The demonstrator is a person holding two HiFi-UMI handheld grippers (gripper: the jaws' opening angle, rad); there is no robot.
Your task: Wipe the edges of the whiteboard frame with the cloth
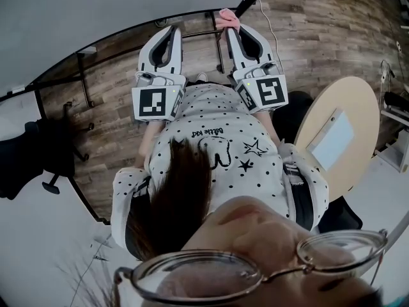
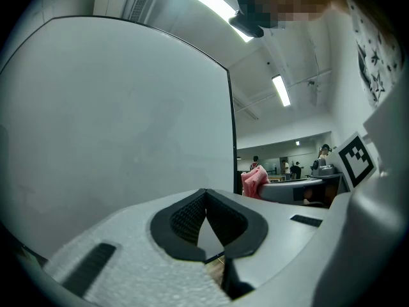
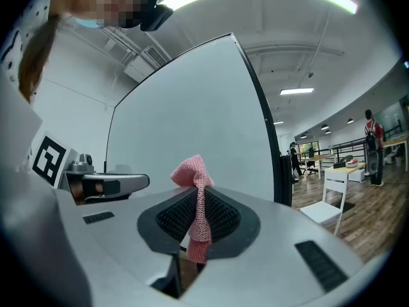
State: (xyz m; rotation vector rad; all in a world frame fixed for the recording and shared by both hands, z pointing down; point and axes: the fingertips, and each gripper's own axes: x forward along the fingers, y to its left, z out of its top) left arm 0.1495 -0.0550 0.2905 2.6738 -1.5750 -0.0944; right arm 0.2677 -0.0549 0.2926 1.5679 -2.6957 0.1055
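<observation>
**Grippers.** The right gripper [image 3: 198, 198] is found closed, its 2 jaws clamped on the pink cloth [image 3: 195, 171]. The left gripper [image 2: 206, 194] is also found closed, its pads meeting at the tips with nothing held between them. Both are held side by side in front of the person, the left gripper just beside the right.

**Cloth.** The cloth is pinched as a narrow strip with its long axis upright through the jaws. A folded tuft stands above the tips and a short tail hangs below them. No contact with the board can be confirmed.

**Whiteboard.** The whiteboard [image 3: 192, 101] stands upright directly ahead of both grippers. Its black right-hand frame edge [image 3: 263, 117] runs top to bottom, so its long axis is vertical. In the right gripper view this edge is seen ahead and to the right of the cloth, apart from it. In the left gripper view the same edge [image 2: 231, 133] is seen with the cloth close beside its lower part.

**Assessment.** The right gripper is judged the nearer to that edge. A short advance forward and rightward is judged necessary, followed by travel along the vertical run.
</observation>
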